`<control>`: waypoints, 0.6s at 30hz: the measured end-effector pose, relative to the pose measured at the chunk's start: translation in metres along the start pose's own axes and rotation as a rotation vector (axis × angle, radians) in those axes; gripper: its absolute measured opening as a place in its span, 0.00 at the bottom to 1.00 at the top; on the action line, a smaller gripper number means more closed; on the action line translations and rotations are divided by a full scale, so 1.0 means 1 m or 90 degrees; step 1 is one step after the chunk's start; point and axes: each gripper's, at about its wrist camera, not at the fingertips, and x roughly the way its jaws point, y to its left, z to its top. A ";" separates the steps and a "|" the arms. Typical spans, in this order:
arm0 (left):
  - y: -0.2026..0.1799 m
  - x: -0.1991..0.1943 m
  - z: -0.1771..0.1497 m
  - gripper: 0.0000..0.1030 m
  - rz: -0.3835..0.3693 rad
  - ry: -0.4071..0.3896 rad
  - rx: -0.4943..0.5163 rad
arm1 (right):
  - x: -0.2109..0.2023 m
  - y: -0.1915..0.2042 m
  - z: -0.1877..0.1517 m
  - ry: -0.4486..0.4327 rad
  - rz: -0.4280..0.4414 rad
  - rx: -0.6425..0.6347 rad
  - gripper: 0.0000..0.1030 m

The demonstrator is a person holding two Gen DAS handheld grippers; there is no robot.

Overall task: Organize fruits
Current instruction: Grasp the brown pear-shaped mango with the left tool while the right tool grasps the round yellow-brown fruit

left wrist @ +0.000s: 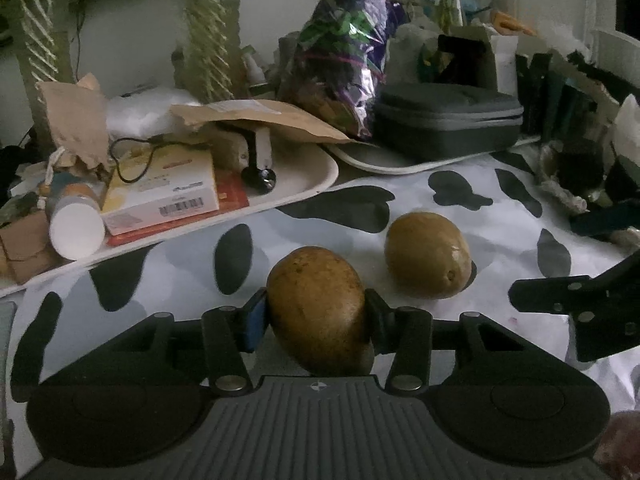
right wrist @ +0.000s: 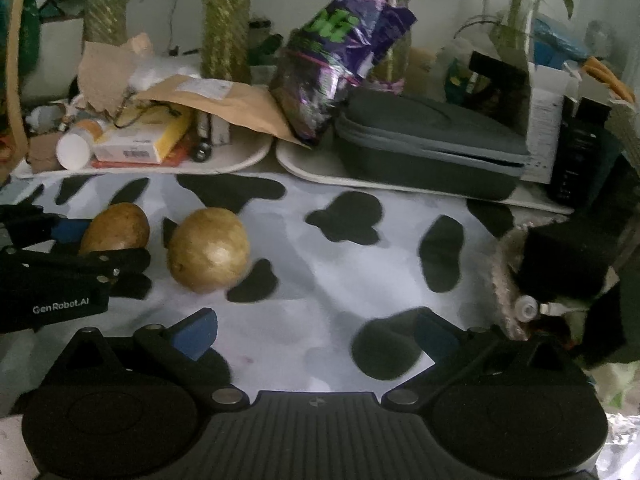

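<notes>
Two brown fruits (left wrist: 427, 254), perhaps kiwis, sit on the spotted cloth (left wrist: 460, 208). The left gripper (left wrist: 316, 314) clamps the nearer one (left wrist: 318, 308) beside its partner, ready for moving; the right gripper (right wrist: 316, 334) gapes empty nearby.

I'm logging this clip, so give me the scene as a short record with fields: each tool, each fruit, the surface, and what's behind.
left tool: shut on held fruit
held fruit: brown, oval, clamped between the fingers
loose fruit: brown, lying on the cloth, apart from the held one
right tool: open, nothing between the fingers
cloth: white with black patches
behind: grey zip case, purple snack bag, cluttered tray
</notes>
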 end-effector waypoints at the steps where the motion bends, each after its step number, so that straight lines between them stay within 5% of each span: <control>1: 0.002 -0.002 -0.001 0.46 -0.001 -0.001 0.002 | 0.001 0.003 0.001 -0.001 0.002 -0.005 1.00; 14: 0.035 -0.020 -0.006 0.46 0.001 -0.009 -0.012 | 0.024 0.040 0.018 -0.020 0.040 -0.050 1.00; 18: 0.043 -0.023 -0.009 0.46 -0.001 -0.007 -0.014 | 0.033 0.045 0.025 -0.010 0.058 -0.029 0.90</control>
